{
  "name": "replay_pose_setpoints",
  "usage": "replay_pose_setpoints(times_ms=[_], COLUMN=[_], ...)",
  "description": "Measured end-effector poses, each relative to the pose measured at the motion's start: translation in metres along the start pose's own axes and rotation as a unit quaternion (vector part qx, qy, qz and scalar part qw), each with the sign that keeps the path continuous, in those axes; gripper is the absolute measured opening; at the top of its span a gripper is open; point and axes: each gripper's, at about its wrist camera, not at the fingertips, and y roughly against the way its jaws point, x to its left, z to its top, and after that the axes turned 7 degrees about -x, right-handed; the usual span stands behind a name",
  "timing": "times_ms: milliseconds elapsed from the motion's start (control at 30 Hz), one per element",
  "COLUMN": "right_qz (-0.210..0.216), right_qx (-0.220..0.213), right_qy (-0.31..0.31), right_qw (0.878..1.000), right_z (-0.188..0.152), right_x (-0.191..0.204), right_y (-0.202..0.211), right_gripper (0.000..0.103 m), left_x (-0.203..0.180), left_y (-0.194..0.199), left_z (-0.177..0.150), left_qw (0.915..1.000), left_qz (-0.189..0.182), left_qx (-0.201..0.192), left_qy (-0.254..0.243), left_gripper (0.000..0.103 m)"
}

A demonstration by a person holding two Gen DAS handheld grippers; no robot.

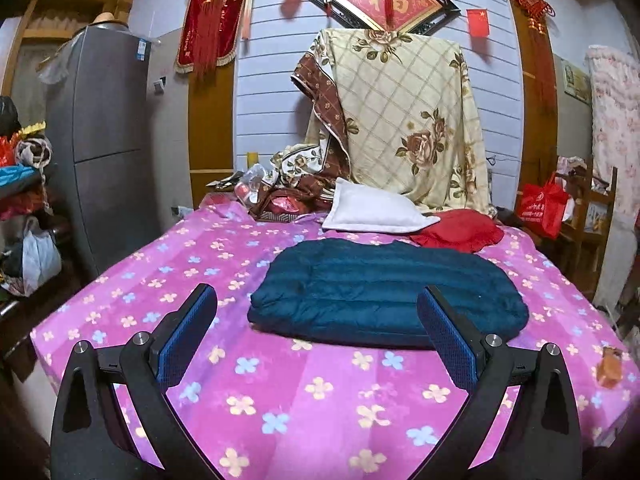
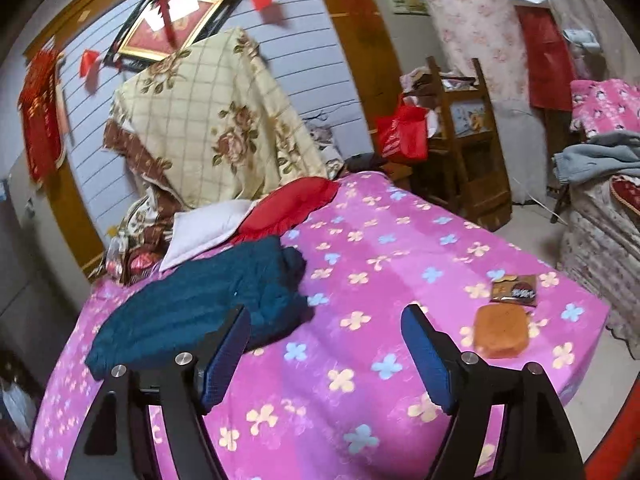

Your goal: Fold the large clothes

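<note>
Left tongs (image 1: 316, 334) are held wide open and empty. The folded teal jacket (image 1: 384, 300) lies at 12 o'clock on the bed (image 1: 280, 400). Right tongs (image 2: 324, 354) are likewise open, empty. Folding is judged finished; another garment is needed next.

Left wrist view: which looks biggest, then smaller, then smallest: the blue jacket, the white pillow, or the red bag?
1. Blue jacket, clearly biggest.
2. White pillow.
3. Red bag, smallest, though it sits farthest from the camera, so its true size is unsure.
</note>
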Motion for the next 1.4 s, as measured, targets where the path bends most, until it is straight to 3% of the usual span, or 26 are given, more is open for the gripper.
replay_pose_setpoints(times_ms=[200, 367, 533, 733, 900, 1067, 1400], right_qz=[0.001, 0.021, 0.036, 0.050, 0.050, 0.047, 0.047], right_qx=[0.019, 0.062, 0.039, 0.094, 0.077, 0.055, 0.055], right_qy=[0.046, 0.026, 0.013, 0.034, 0.070, 0.082, 0.076], right_qw=[0.999, 0.998, 0.999, 0.994, 0.993, 0.994, 0.994], right_z=[-0.027, -0.052, -0.053, -0.076, -0.078, -0.074, -0.072], right_x=[0.019, 0.023, 0.026, 0.047, 0.067, 0.074, 0.070], right_y=[-0.009, -0.024, -0.014, -0.032, -0.015, -0.002, -0.002], right_gripper=[0.075, 0.075, 0.075, 0.075, 0.075, 0.075, 0.075], left_x=[-0.010, -0.013, -0.015, -0.023, -0.022, -0.023, -0.026], left_y=[0.014, 0.018, 0.018, 0.024, 0.035, 0.035, 0.035], left_z=[-0.004, -0.005, -0.009, -0.014, -0.011, -0.010, -0.012], left_qw=[0.9993, 0.9987, 0.9994, 0.9986, 0.9983, 0.9985, 0.9989], left_qz=[0.019, 0.020, 0.005, -0.007, -0.024, -0.045, -0.040], left_qx=[-0.028, -0.037, -0.031, -0.042, -0.046, -0.015, -0.011], left_qy=[-0.014, -0.028, -0.017, -0.030, -0.025, -0.026, -0.024], left_gripper=[0.101, 0.102, 0.102, 0.102, 0.102, 0.102, 0.102])
